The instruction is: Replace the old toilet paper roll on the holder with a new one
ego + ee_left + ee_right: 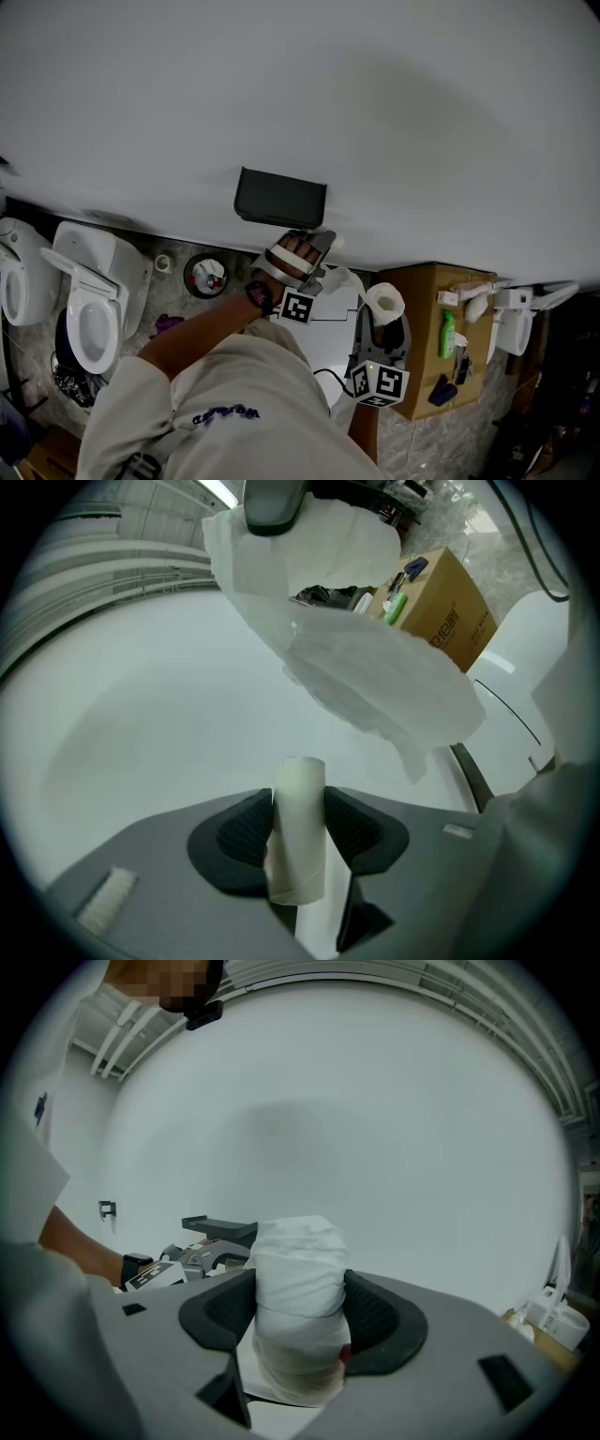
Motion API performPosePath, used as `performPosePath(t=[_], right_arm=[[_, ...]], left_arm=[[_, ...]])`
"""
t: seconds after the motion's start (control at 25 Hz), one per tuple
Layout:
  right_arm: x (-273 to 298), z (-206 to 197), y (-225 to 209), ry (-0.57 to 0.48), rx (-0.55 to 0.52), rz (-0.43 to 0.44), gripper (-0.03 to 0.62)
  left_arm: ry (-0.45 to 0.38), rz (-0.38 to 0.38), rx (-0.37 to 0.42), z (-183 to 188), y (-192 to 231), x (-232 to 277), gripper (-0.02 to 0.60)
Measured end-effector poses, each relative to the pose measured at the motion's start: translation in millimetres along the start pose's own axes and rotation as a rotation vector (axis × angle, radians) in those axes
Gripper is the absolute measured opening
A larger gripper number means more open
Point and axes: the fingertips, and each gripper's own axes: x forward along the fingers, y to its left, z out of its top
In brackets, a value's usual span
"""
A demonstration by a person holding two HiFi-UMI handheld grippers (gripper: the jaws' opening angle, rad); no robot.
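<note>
New white toilet paper roll (384,302) is clamped snug in my right gripper (300,1314), jaws spread wide around its fat body. It stands upright between the pads, hollow end showing to the head view. My left gripper (298,834) is pinched on the bare pale cardboard tube (300,794) of the old roll, also upright.

What matters for the next bit, I reckon: the black box-shaped holder (279,199) on the white wall (422,122) sits up and left of the new roll in the head view. The left gripper is just below it, between roll and holder, so it's nearer but carrying the wrong thing. I'm guessing it has to clear out first. Then the roll goes up-left with its hole lined up on whatever spindle is there, which I can't make out
</note>
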Motion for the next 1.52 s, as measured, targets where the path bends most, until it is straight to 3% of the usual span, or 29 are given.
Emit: performPosePath(t=[0.24, 0.52, 0.68, 0.92, 1.08, 1.36, 1.52], right_arm=[[12.7, 2.0, -6.3, 0.005, -0.003, -0.003, 0.284], [34.9, 16.9, -1.8, -0.013, -0.036, 0.041, 0.284], [35.7, 23.4, 0.5, -0.016, -0.048, 0.055, 0.284], [29.8, 24.8, 0.4, 0.0, -0.065, 0.078, 0.284], [28.0, 22.9, 0.7, 0.007, -0.079, 0.09, 0.284], [28.4, 16.9, 10.6, 0.016, -0.121, 0.131, 0.284], [36.1, 14.6, 21.4, 0.019, -0.184, 0.158, 0.284]], left_arm=[[-0.011, -0.003, -0.03, 13.7, -0.9, 1.0, 0.181], [0.03, -0.002, -0.039, 0.2, 2.3, -12.9, 0.179], [0.043, 0.002, -0.084, -5.9, 7.7, -26.9, 0.178], [0.013, 0.034, -0.271, -0.2, 21.6, -50.6, 0.173], [-0.01, 0.066, -0.441, -2.1, 31.7, -68.2, 0.172], [0.008, 0.137, -0.685, -29.4, 49.5, -111.2, 0.17], [0.061, 0.196, -0.765, -58.6, 57.5, -139.9, 0.17]])
